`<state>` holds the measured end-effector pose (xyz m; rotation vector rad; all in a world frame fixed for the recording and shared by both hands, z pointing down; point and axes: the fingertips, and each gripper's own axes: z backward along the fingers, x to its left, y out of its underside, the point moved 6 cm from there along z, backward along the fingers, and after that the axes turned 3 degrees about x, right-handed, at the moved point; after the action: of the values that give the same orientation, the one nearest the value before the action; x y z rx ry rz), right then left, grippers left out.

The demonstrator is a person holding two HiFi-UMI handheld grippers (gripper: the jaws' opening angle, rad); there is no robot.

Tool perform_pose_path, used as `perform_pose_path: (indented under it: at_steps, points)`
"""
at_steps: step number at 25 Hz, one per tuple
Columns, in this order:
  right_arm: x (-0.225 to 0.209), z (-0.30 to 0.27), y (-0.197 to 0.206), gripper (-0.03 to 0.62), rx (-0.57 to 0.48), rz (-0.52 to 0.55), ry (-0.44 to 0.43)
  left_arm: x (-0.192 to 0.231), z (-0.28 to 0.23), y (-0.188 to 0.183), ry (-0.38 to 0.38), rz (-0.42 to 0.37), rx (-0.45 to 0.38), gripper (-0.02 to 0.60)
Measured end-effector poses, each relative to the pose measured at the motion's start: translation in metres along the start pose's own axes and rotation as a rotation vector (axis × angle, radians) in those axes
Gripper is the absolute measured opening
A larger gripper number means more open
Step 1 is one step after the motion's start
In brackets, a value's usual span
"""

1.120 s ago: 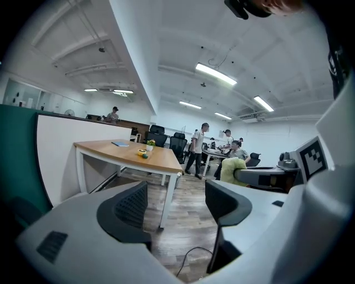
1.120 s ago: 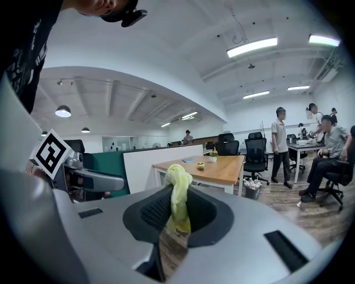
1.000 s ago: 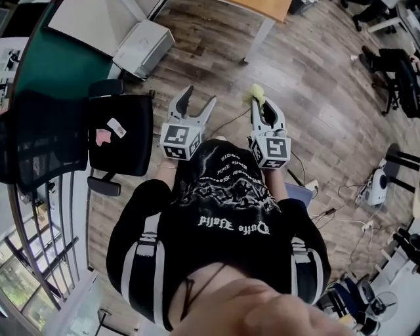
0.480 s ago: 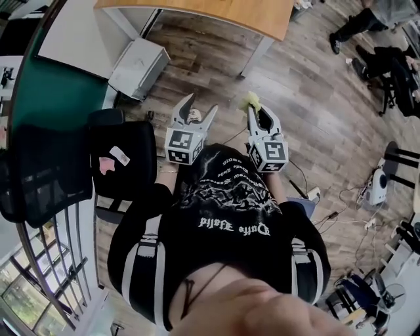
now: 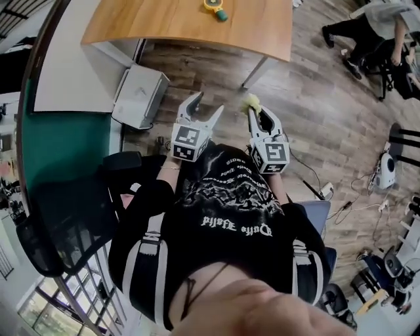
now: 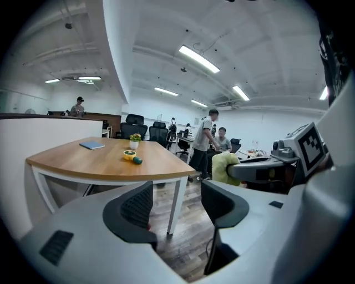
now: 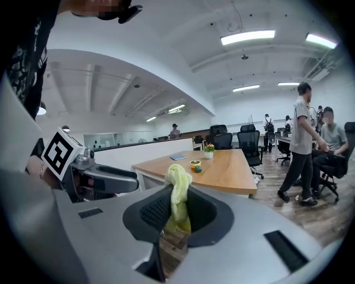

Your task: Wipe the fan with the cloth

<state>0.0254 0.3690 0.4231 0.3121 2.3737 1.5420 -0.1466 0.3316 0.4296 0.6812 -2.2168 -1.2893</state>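
A small yellow round thing with a green piece [image 5: 214, 8] lies on the wooden table [image 5: 184, 29] ahead; I cannot tell whether it is the fan. It also shows in the left gripper view [image 6: 132, 156] and the right gripper view [image 7: 194, 165]. My right gripper [image 5: 258, 110] is shut on a yellow-green cloth [image 5: 250, 100], which hangs between its jaws [image 7: 178, 191]. My left gripper [image 5: 208, 102] is open; its jaws have just been closing a little, with nothing between them [image 6: 177, 199]. Both grippers hang over the wood floor, short of the table.
A white box [image 5: 139, 95] stands on the floor under the table's left end. A black office chair [image 5: 72, 223] is at my left. People [image 5: 367, 26] sit and stand to the right. A potted plant [image 6: 134, 141] and a blue notebook [image 6: 91, 145] are on the table.
The table has come closer, its top and the yellow thing now in the head view. The chair has slid back to my lower left. Both grippers moved forward with me.
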Motion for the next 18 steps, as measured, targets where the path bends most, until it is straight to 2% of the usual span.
perform_pose_path:
  at_steps: [5,10,15,18]
  points:
    - [0.016,-0.036,-0.003,0.067,0.048,0.015,0.025,0.044,-0.016,-0.009,0.018,0.010,-0.002,0.288]
    - [0.012,-0.051,-0.003,0.067,0.055,-0.052,0.048,0.059,-0.028,-0.014,0.047,0.035,0.015,0.288]
    - [0.003,-0.081,-0.015,0.067,0.069,-0.008,0.057,0.087,-0.043,-0.017,0.024,0.101,0.025,0.288]
    - [-0.009,-0.093,-0.019,0.067,0.070,-0.007,0.043,0.093,-0.055,-0.020,-0.003,0.112,0.035,0.288]
